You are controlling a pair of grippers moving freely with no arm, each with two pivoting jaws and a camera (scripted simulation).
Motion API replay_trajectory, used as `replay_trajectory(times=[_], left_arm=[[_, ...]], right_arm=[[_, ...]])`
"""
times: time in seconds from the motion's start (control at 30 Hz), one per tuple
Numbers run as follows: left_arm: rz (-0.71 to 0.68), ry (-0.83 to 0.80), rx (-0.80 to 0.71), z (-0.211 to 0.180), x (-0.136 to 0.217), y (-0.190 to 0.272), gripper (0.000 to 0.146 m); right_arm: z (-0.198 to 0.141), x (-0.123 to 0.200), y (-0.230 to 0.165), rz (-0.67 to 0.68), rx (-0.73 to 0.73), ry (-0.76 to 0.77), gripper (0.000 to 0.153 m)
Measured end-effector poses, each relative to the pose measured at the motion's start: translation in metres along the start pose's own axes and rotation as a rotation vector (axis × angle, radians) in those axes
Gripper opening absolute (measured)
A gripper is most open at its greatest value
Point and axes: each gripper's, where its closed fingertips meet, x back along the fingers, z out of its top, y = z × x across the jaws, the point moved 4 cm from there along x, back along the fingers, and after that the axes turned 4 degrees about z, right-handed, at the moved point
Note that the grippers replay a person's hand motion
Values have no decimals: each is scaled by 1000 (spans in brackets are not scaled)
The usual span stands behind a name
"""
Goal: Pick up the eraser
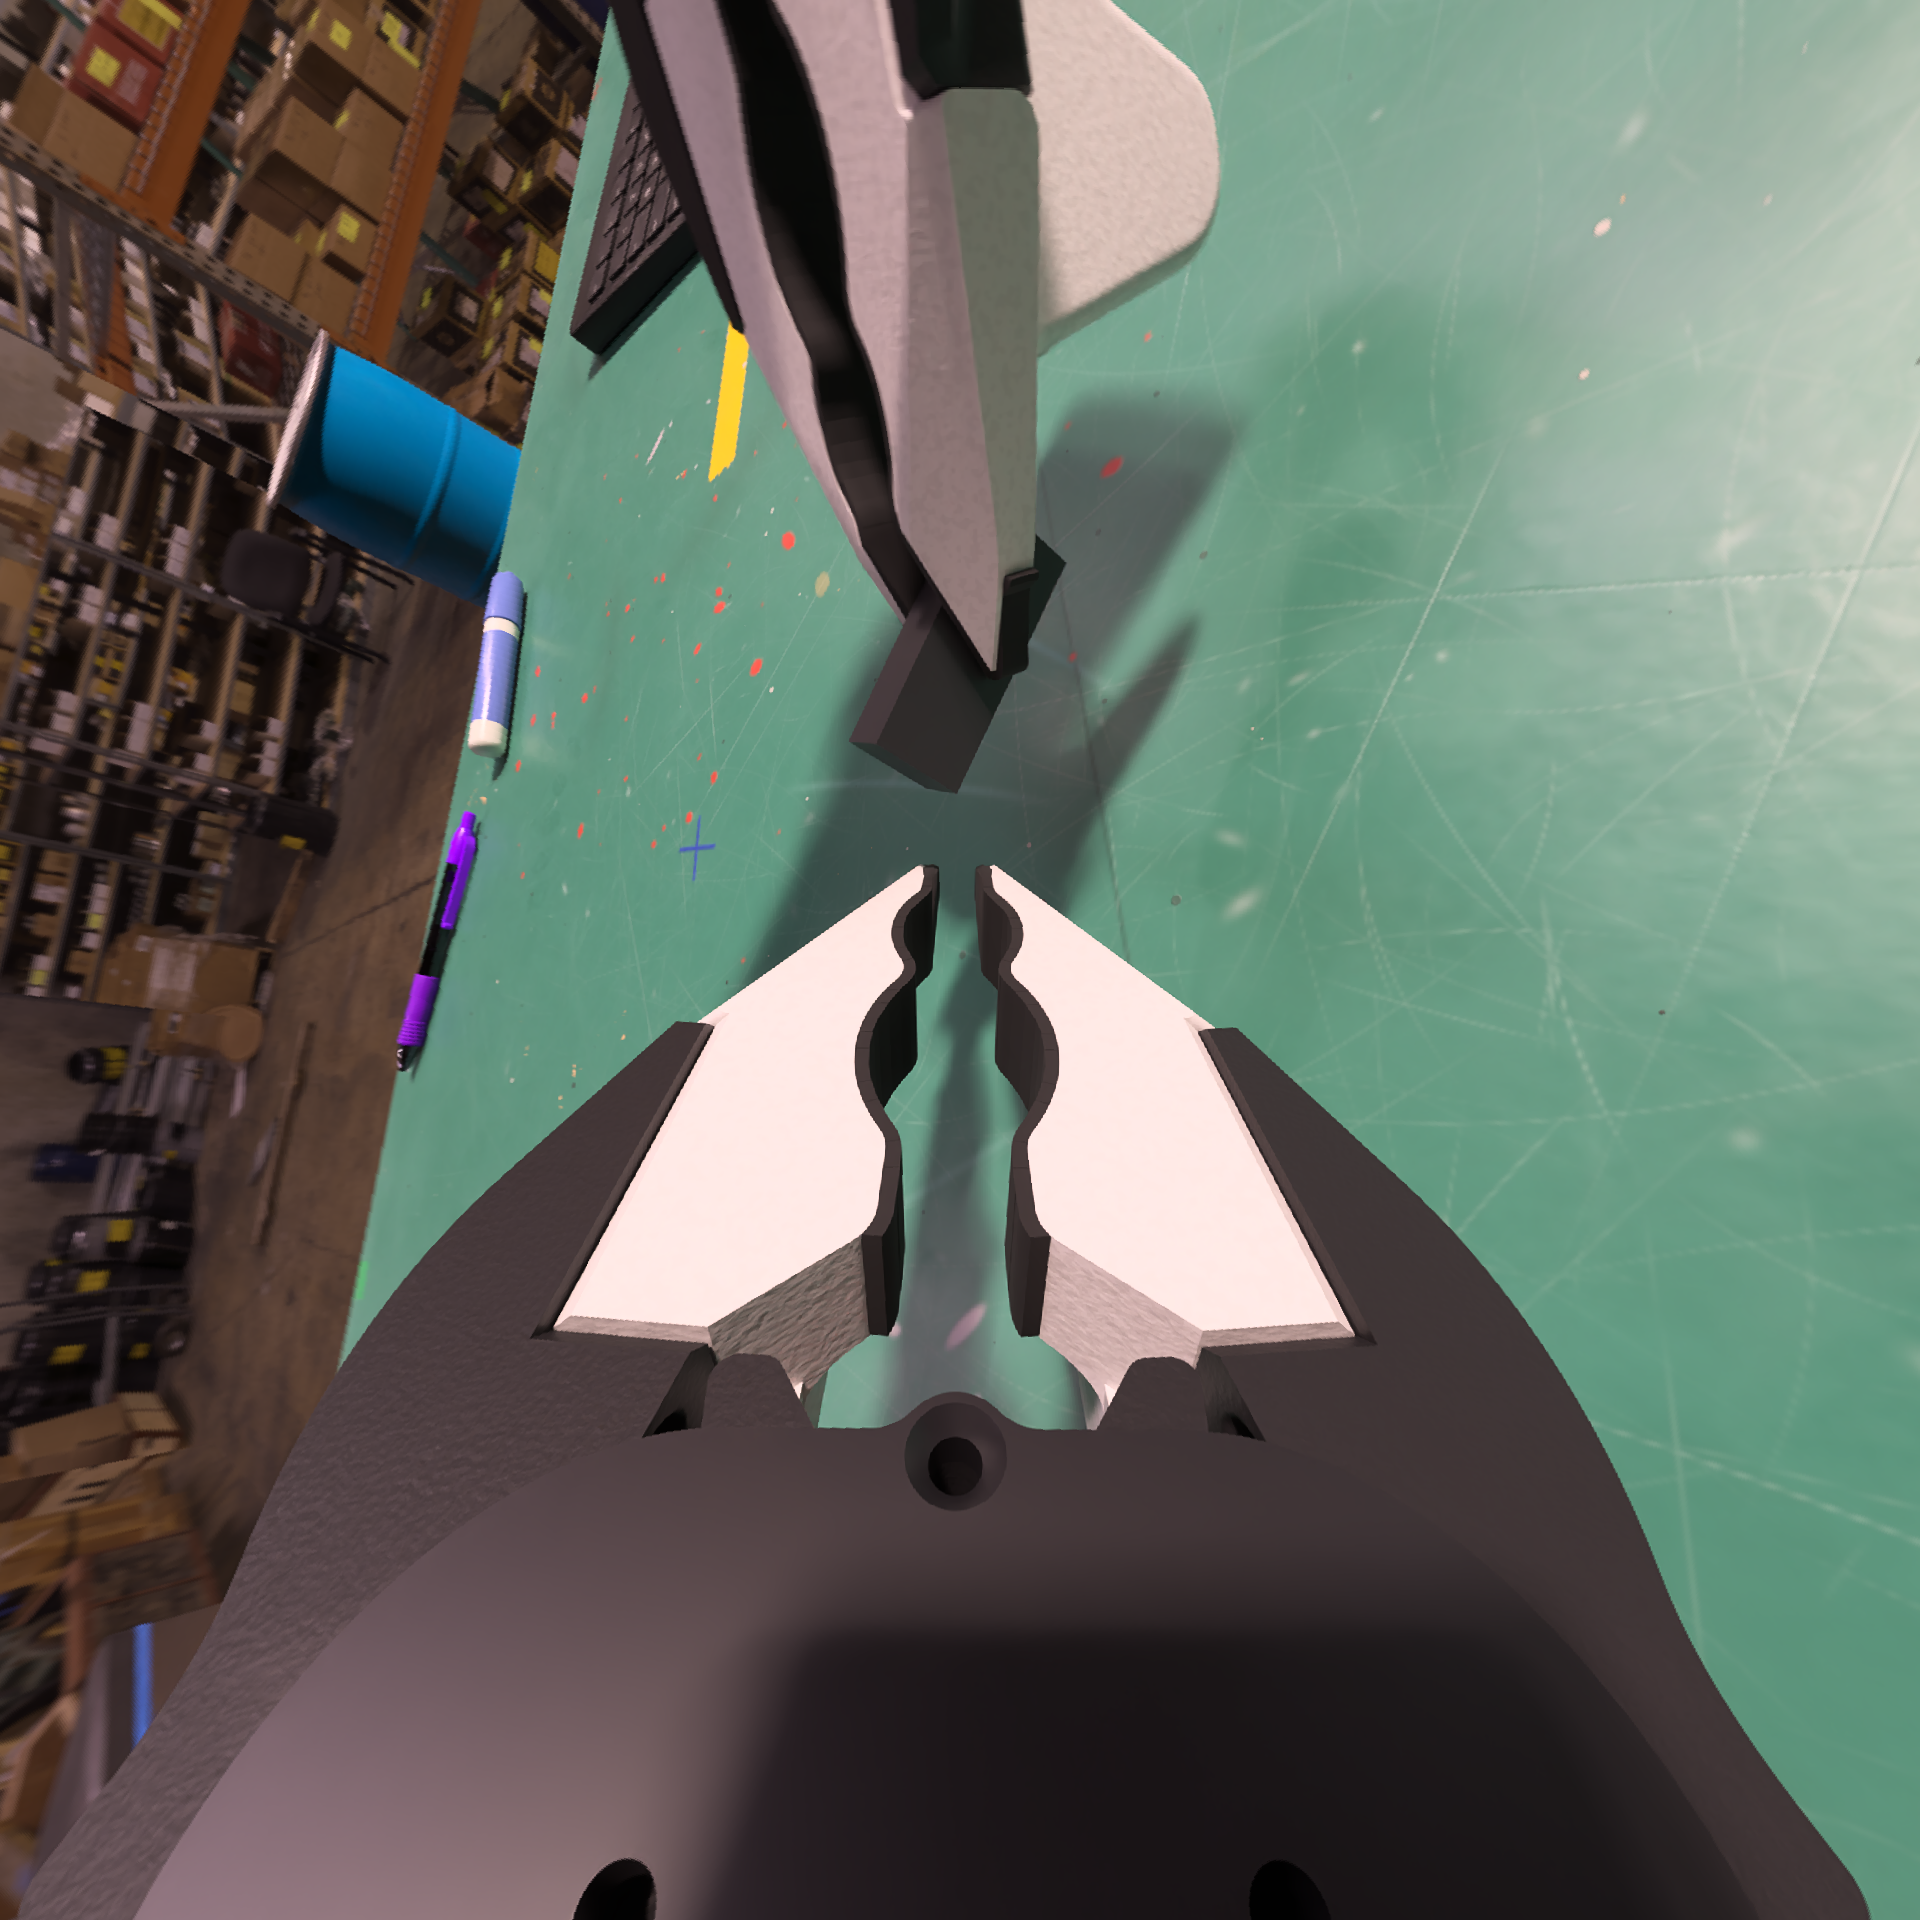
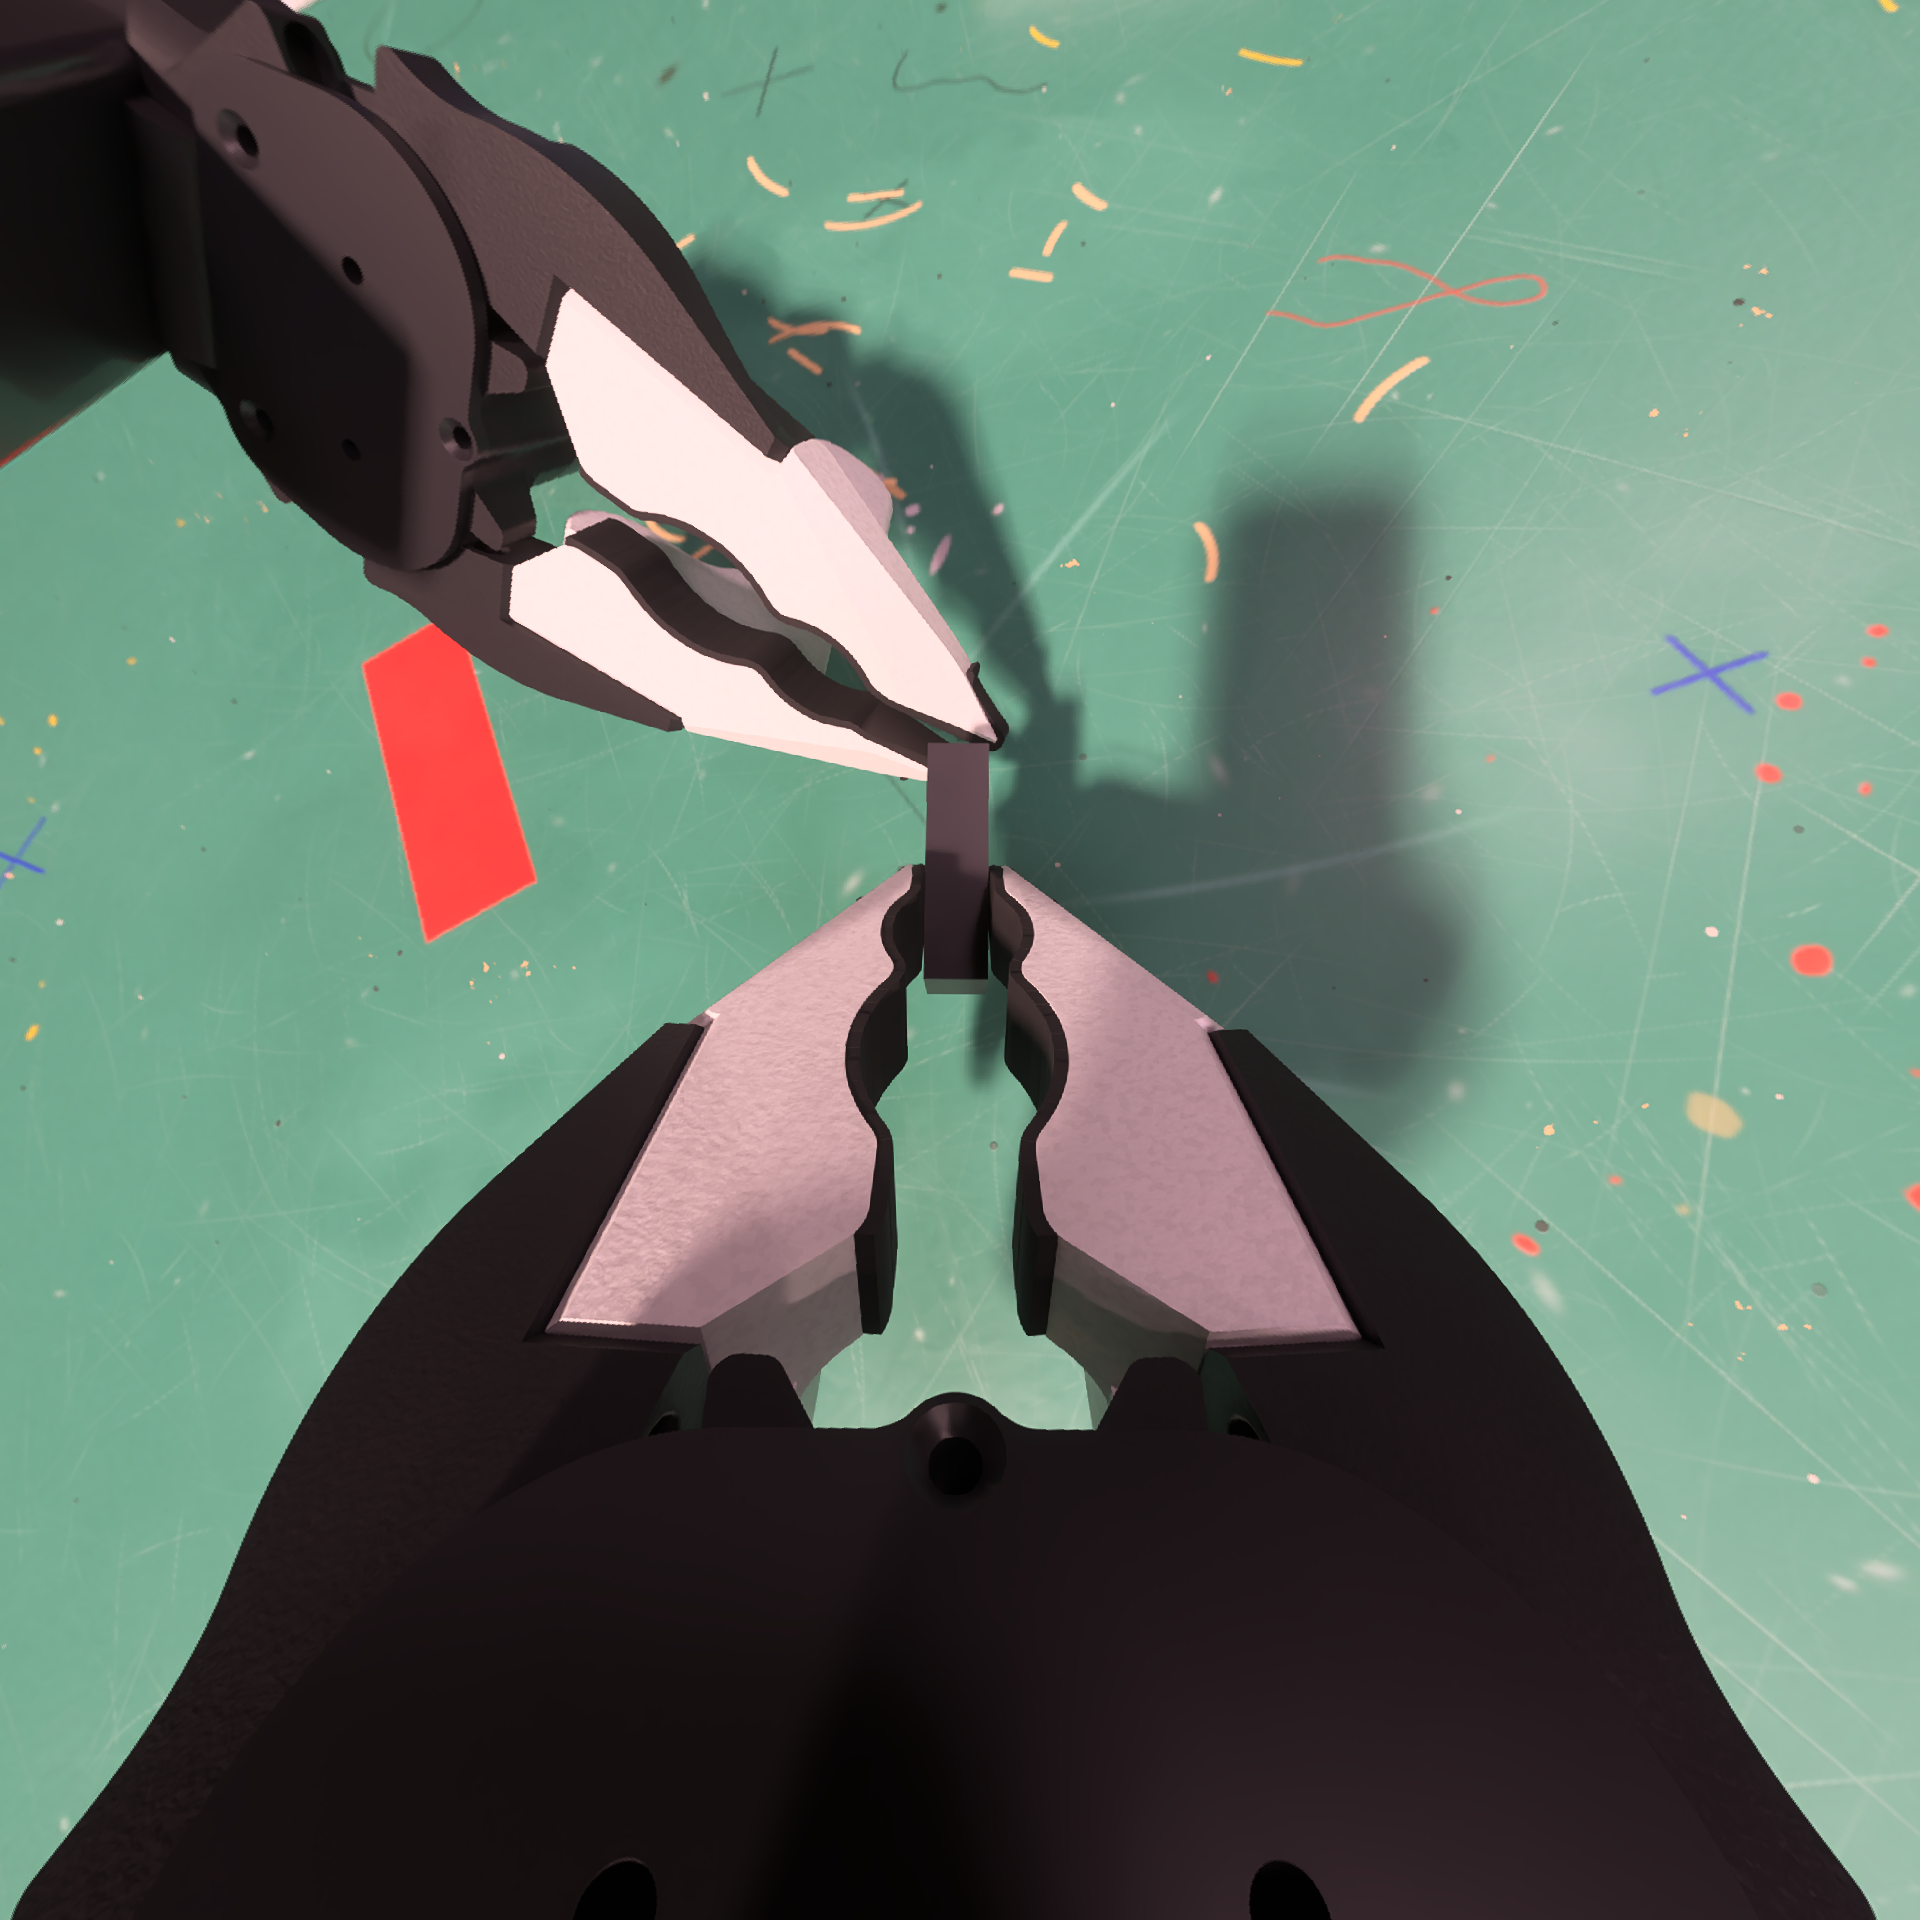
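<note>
The eraser (image 2: 956, 831) is a small dark grey block. My right gripper (image 2: 956, 883) is shut on its near end and holds it above the green mat (image 2: 1455, 1143), where its shadow falls. In the left wrist view the eraser (image 1: 920, 717) hangs from the right gripper (image 1: 987, 649), which reaches in from the top. My left gripper (image 1: 956, 873) is empty, its tips almost together, just short of the eraser. In the right wrist view the left gripper (image 2: 956, 756) comes from the upper left, its tips at the eraser's far end.
A blue and white glue stick (image 1: 497, 660) and a purple pen (image 1: 442, 940) lie along the table's left edge. A black keypad (image 1: 634, 218) and a yellow strip (image 1: 729, 405) lie farther back. A red patch (image 2: 447, 779) marks the mat. A blue barrel (image 1: 395, 468) stands beyond the edge.
</note>
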Motion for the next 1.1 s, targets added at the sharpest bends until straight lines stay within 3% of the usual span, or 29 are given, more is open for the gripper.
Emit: replay_trajectory(times=[0.37, 0.63, 0.9, 1.1], left_arm=[[1, -21, -28, -4, -1, 2, 7], [-13, 13, -6, -2, 3, 1, 7], [-6, 10, -57, -2, 1, 4, 7], [-31, 38, -38, 0, 2, 6, 7]], right_arm=[[0, -5, 2, 9, -4, -12, 11], [0, -3, 2, 102, -34, 27, 11], [-3, -4, 2, 13, 164, -32, 11], [-4, -2, 0, 40, 338, -18, 11]])
